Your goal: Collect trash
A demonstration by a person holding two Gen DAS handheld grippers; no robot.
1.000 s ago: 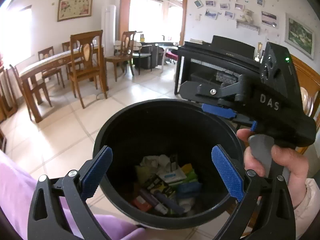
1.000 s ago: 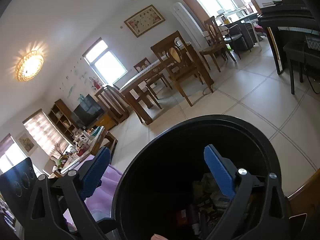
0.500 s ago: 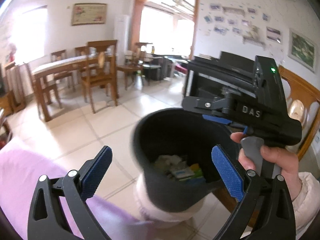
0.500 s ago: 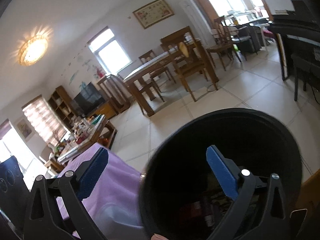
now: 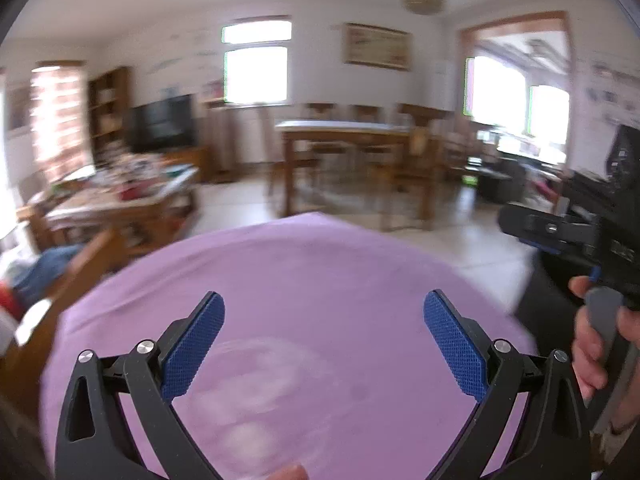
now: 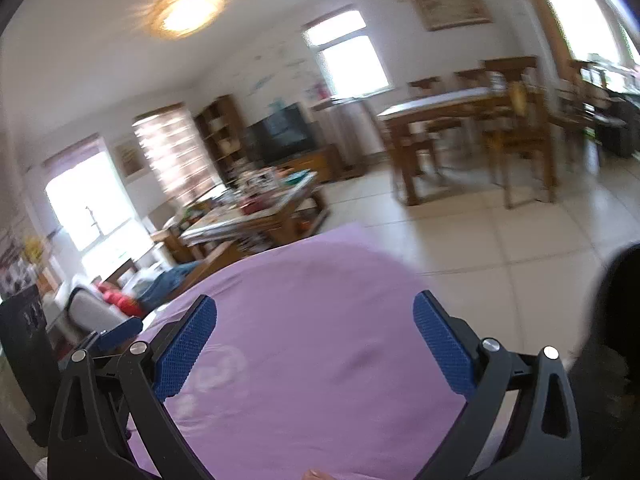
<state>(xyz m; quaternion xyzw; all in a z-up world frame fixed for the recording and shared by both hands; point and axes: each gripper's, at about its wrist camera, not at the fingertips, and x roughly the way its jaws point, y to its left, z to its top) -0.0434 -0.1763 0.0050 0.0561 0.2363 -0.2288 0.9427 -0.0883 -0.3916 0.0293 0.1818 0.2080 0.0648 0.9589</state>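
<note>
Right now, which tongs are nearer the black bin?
Right. The right tongs have the black bin at their right side; the left tongs are farther left, over the purple cloth.

The left black plastic two-finger gripper [image 5: 323, 340] carries 2 blue cross-hatched rubber pads [image 5: 193, 345] on angular black arms with triangular cut-outs, each arm pinned by 2 silver round-head screws. The right black plastic two-finger gripper [image 6: 314, 340] is built the same; seen from the left wrist view, its boxy black body shows a silver screw, thin blue trim and a grey trigger under the person's hand [image 5: 600, 344]. A fingertip shows at each view's bottom edge
</note>
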